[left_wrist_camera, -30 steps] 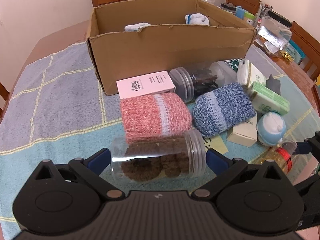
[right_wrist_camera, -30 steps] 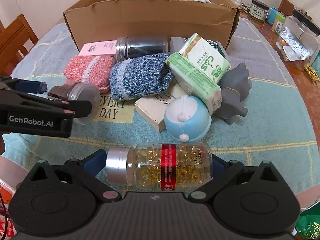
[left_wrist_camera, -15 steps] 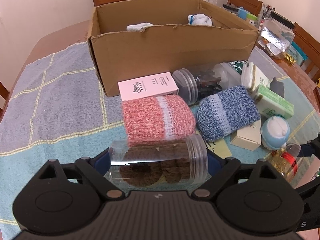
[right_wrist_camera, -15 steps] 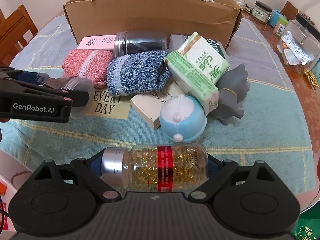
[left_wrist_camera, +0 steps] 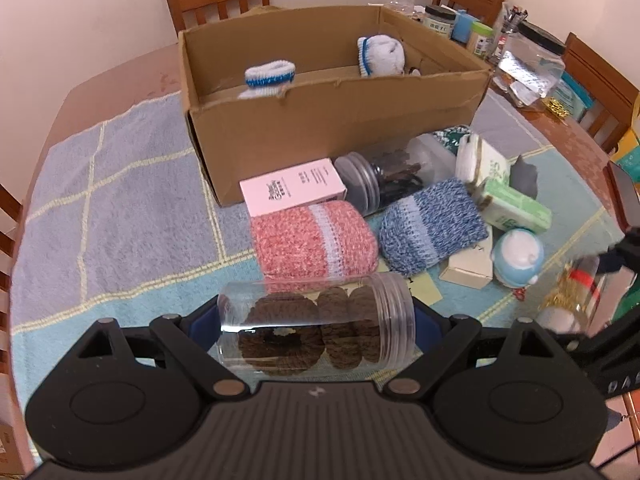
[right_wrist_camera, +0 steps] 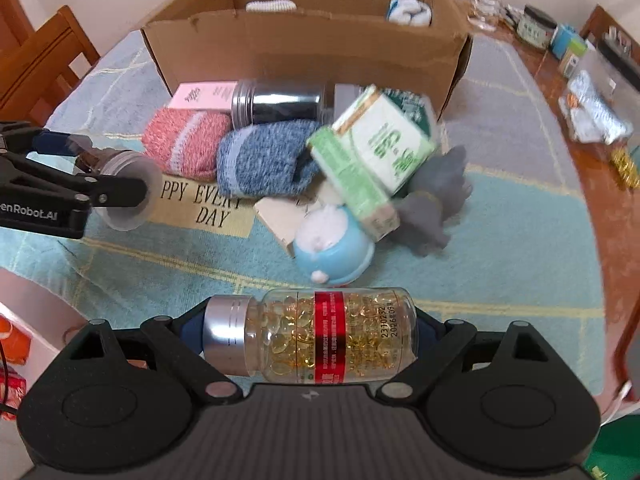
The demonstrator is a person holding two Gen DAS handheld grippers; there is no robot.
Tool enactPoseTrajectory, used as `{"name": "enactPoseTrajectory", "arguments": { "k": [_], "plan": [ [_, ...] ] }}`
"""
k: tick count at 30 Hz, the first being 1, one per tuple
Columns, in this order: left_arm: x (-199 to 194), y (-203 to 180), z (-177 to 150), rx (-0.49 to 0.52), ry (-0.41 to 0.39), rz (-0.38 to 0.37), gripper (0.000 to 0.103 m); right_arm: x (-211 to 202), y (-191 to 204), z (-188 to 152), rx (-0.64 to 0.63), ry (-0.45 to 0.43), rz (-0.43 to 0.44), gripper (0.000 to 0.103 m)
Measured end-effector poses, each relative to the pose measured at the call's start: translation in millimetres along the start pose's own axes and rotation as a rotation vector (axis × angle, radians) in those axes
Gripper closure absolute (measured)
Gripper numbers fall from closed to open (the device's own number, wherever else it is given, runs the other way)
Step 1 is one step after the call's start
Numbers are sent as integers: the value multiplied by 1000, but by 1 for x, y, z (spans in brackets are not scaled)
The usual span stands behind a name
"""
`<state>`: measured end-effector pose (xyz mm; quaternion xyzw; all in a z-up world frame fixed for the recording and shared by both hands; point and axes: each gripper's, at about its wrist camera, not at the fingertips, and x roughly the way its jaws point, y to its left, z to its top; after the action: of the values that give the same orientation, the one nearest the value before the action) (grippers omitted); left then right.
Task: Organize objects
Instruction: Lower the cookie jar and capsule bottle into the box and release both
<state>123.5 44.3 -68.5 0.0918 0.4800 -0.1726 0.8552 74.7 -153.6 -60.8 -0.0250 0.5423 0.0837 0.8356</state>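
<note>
Left tool (left_wrist_camera: 316, 322) clamps a clear jar of brown discs (left_wrist_camera: 316, 330); right tool (right_wrist_camera: 310, 334) clamps a capsule bottle (right_wrist_camera: 310, 338). Cardboard box (left_wrist_camera: 336, 128) at 12 o'clock holds only two white socks (left_wrist_camera: 270, 76). Judged early: the table pile remains unsorted.

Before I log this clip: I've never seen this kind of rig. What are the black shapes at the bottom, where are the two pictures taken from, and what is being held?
No robot arm here: a person carries two handheld grippers, each with a fisheye camera looking along its fingers. The black shapes are the grippers' own bodies.

The left gripper is shut on a clear jar of brown discs. The right gripper is shut on a bottle of golden capsules. The left gripper also shows at the right view's left edge.

On the towel-covered table stands an open cardboard box. In front lie a pink sock roll, a blue sock roll, a pink carton and other small items.
</note>
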Motion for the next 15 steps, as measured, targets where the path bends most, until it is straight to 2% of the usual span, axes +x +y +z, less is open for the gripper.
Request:
{"name": "enactPoseTrajectory", "arguments": {
  "k": [7,15],
  "plan": [
    [-28,-2,24,12,-28,-3,11,-28,-16,29,-38,-61,-4,7],
    [-44,-2,72,-14,-101,18,11,-47,-31,82,-70,-145,33,7]
  ]
}}
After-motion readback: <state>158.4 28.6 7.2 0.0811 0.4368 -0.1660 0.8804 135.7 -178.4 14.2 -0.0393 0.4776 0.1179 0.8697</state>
